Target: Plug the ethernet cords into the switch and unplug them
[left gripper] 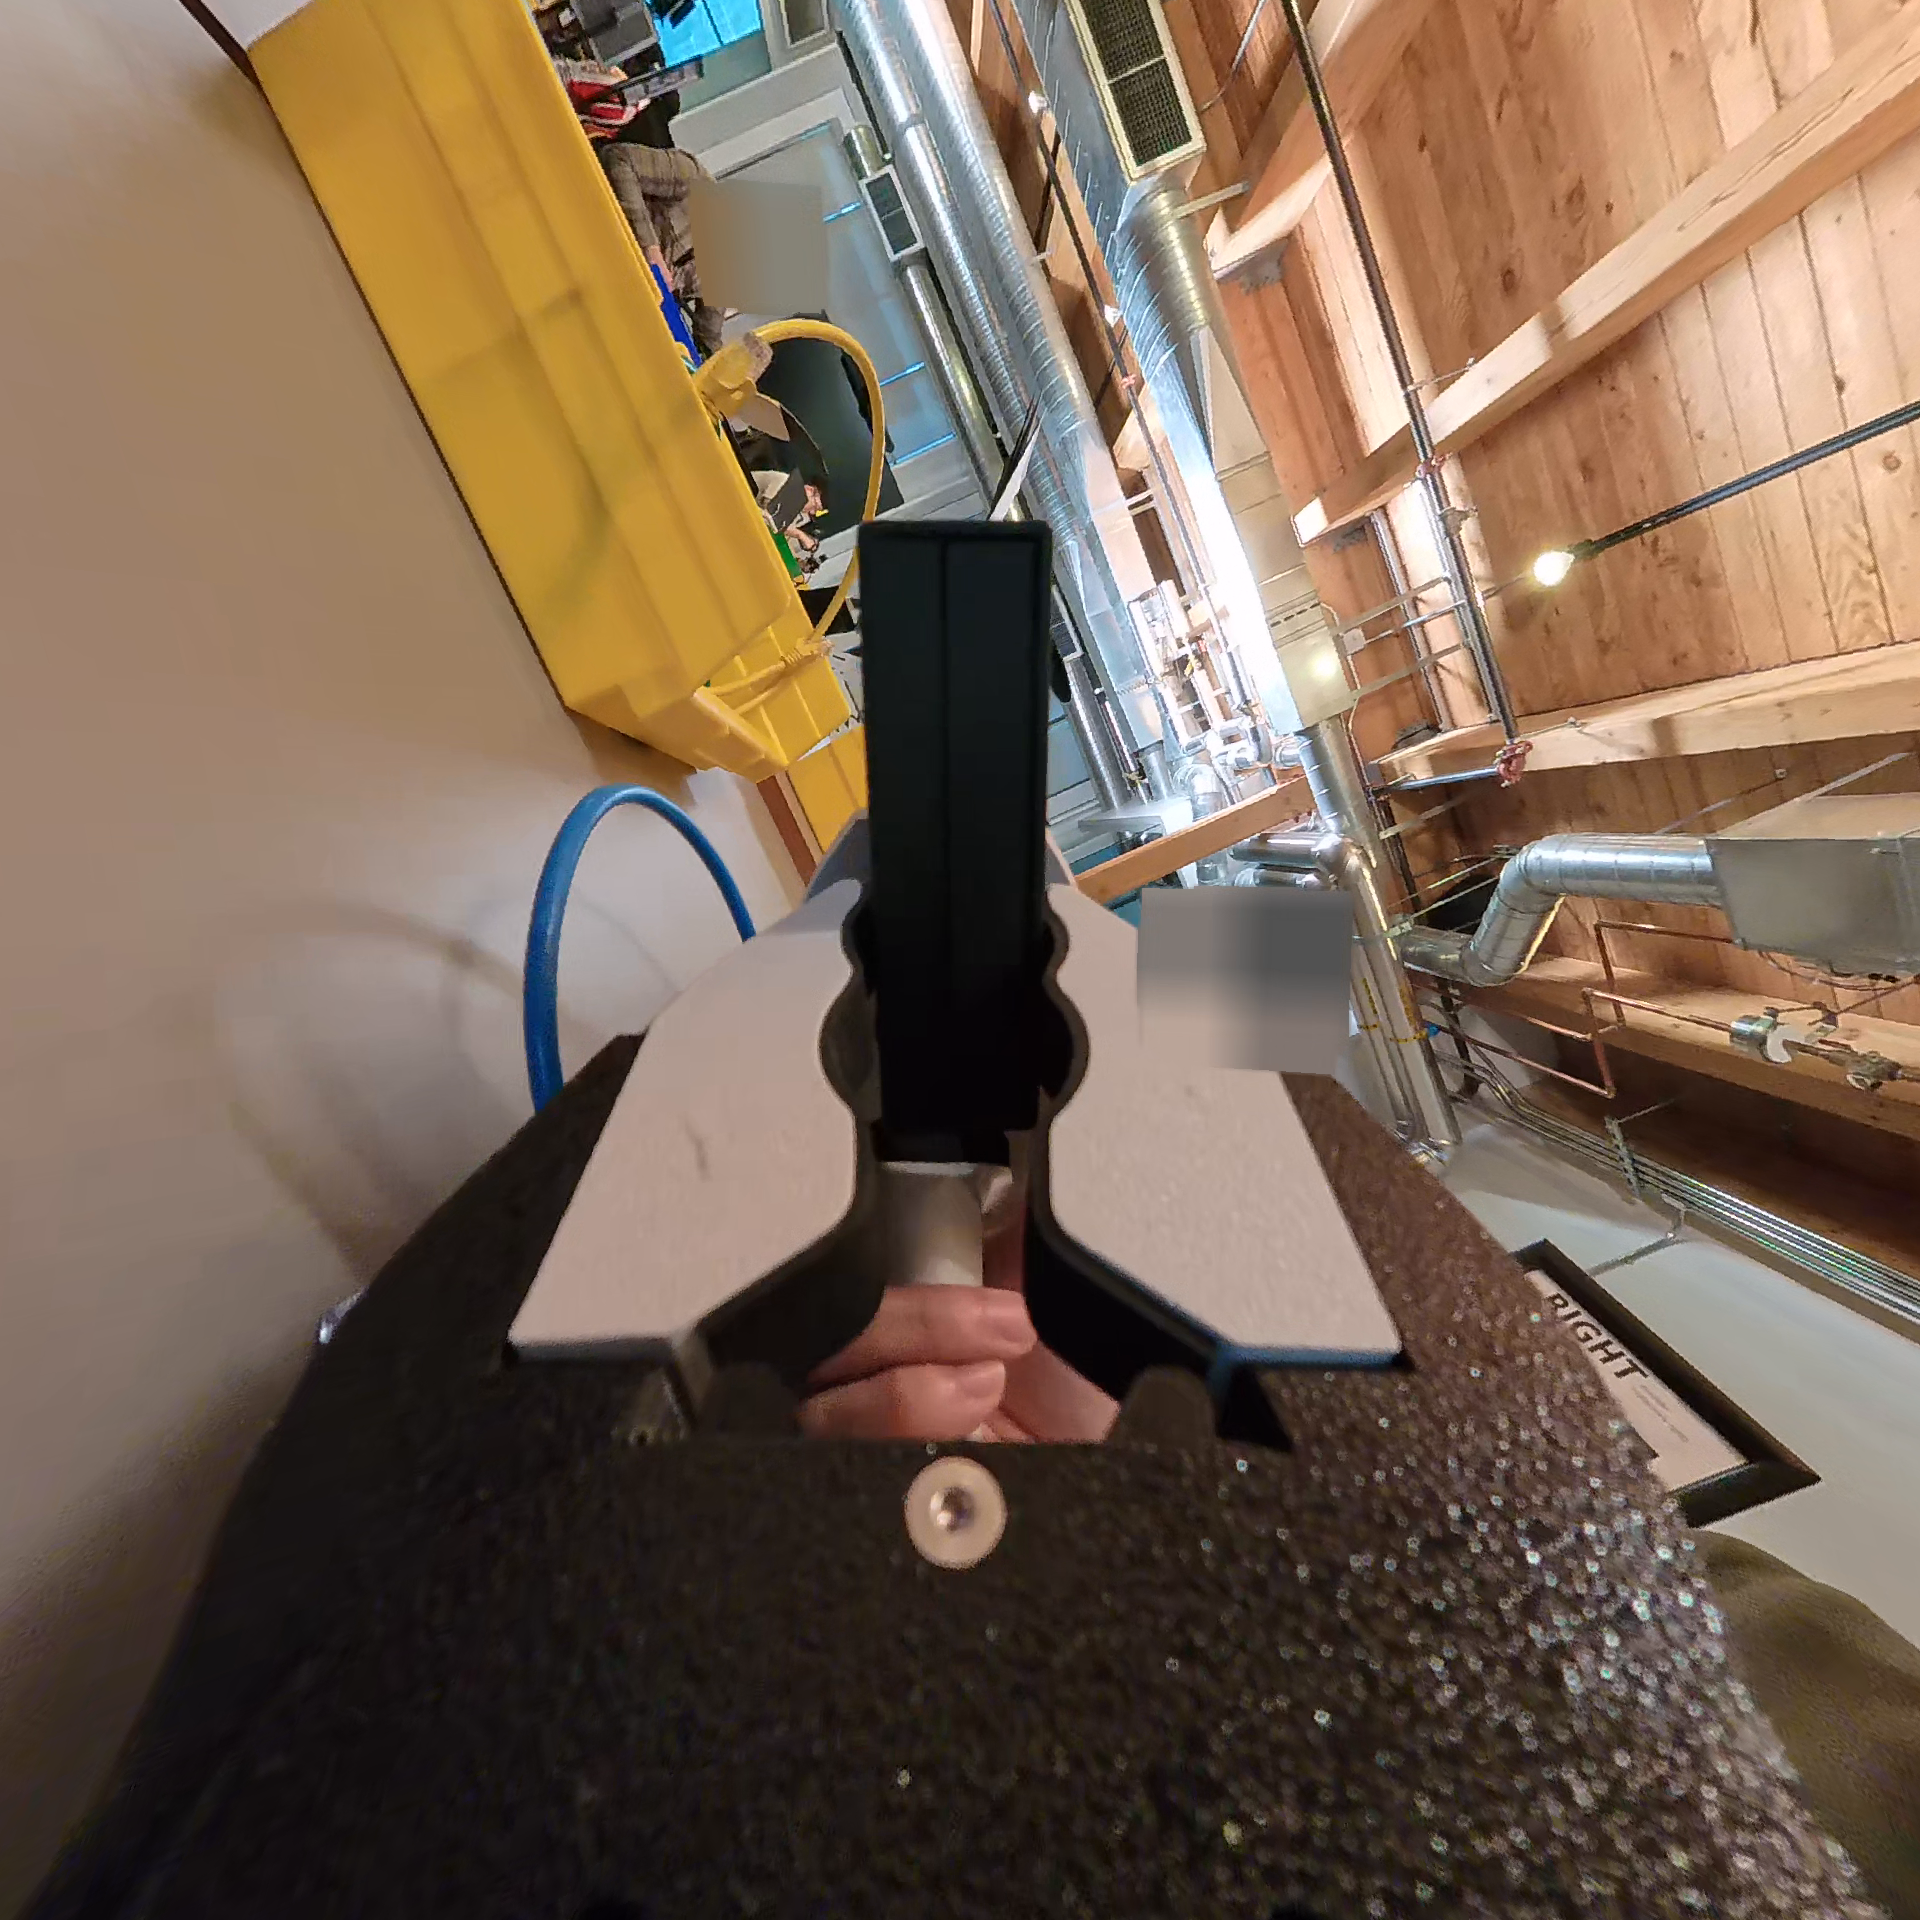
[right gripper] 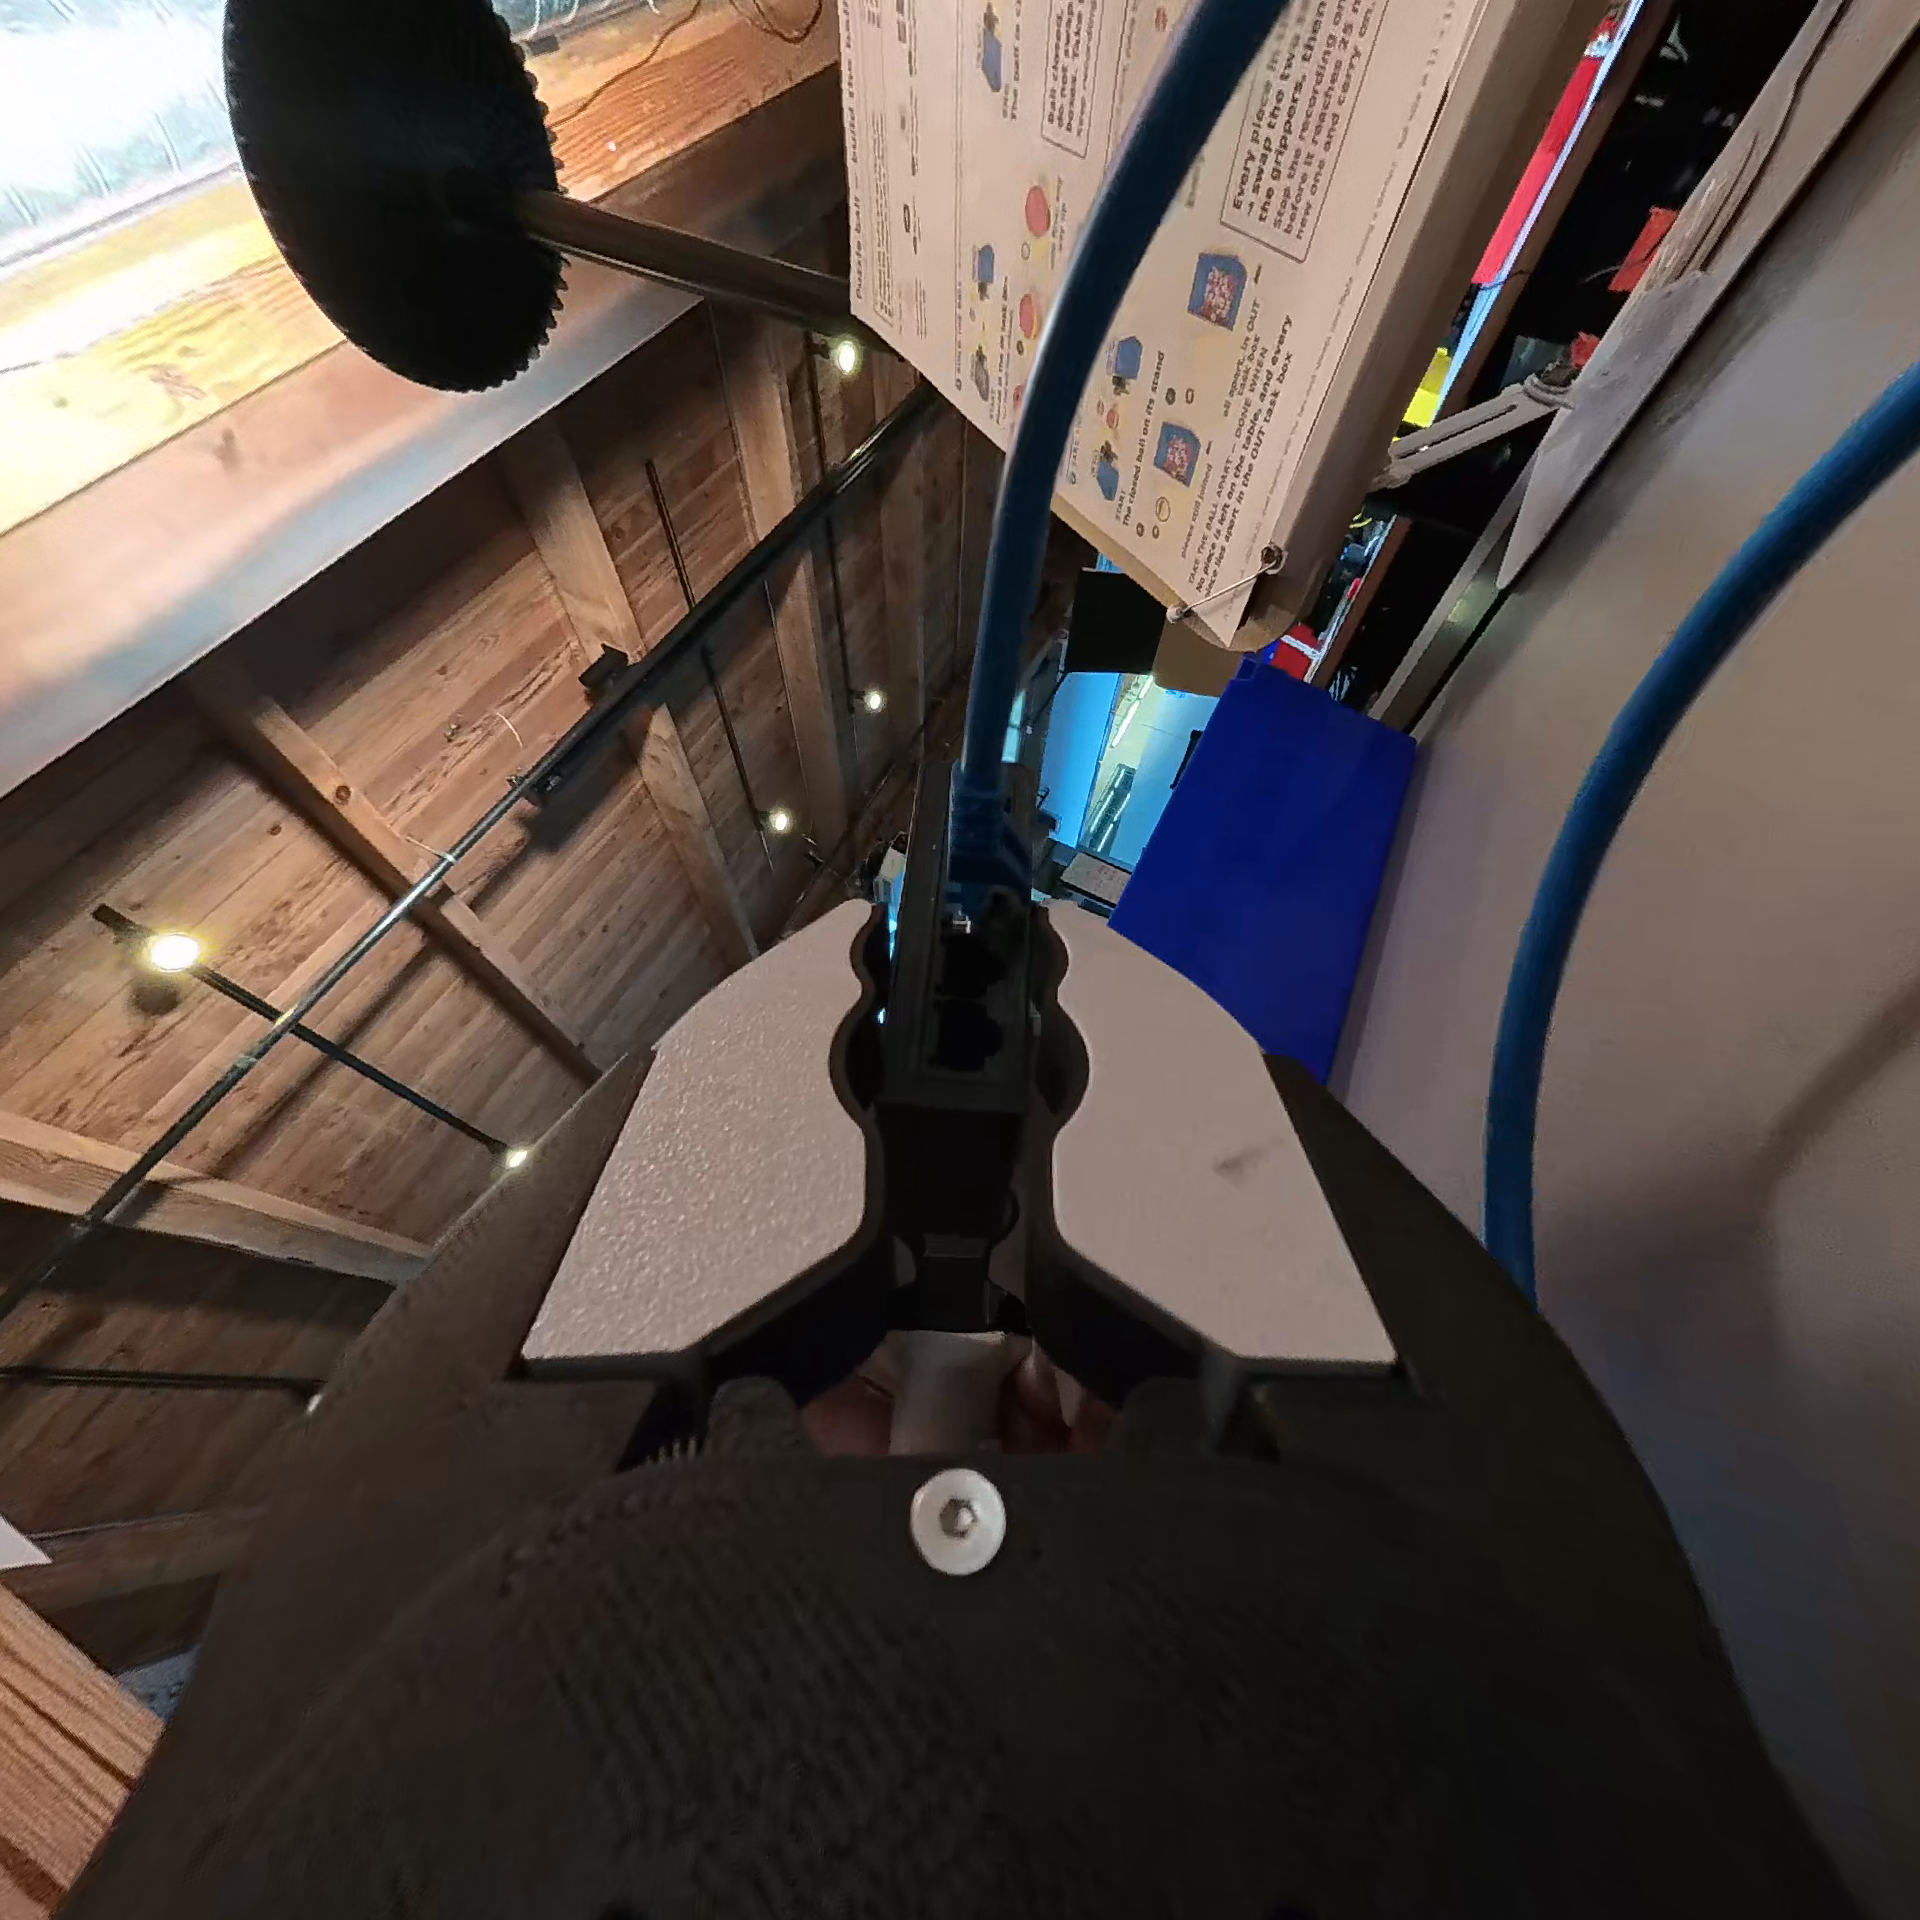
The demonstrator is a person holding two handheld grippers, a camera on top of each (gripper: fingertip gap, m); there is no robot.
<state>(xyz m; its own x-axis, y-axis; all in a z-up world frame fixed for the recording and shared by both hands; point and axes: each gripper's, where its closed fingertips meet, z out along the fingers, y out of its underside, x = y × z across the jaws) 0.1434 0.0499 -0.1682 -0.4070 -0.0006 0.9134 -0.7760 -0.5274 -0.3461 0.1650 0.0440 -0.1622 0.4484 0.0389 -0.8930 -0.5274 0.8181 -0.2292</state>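
Note:
In the left wrist view my left gripper [left gripper: 954, 935] is shut on a black switch [left gripper: 951, 727], whose plain back sticks out past the fingertips. In the right wrist view my right gripper [right gripper: 961, 935] is shut on the switch [right gripper: 966, 1049], with its row of ports facing the camera. A blue ethernet cord's plug [right gripper: 982, 831] sits in the farthest visible port, and the cord [right gripper: 1039, 416] arcs away and loops back on the right. The two nearer ports are empty. The blue cord [left gripper: 545, 935] loops over the table in the left view. A yellow cord [left gripper: 878, 416] hangs from a yellow bin.
The pale table [left gripper: 208, 727] runs along the left, with the yellow bin [left gripper: 582, 416] at its edge. In the right view a blue bin [right gripper: 1268, 862] stands on the table [right gripper: 1714, 1039], under a printed sheet [right gripper: 1195, 312]. A black round stool [right gripper: 384, 177] is upper left. My left and right fingertips are right by each other.

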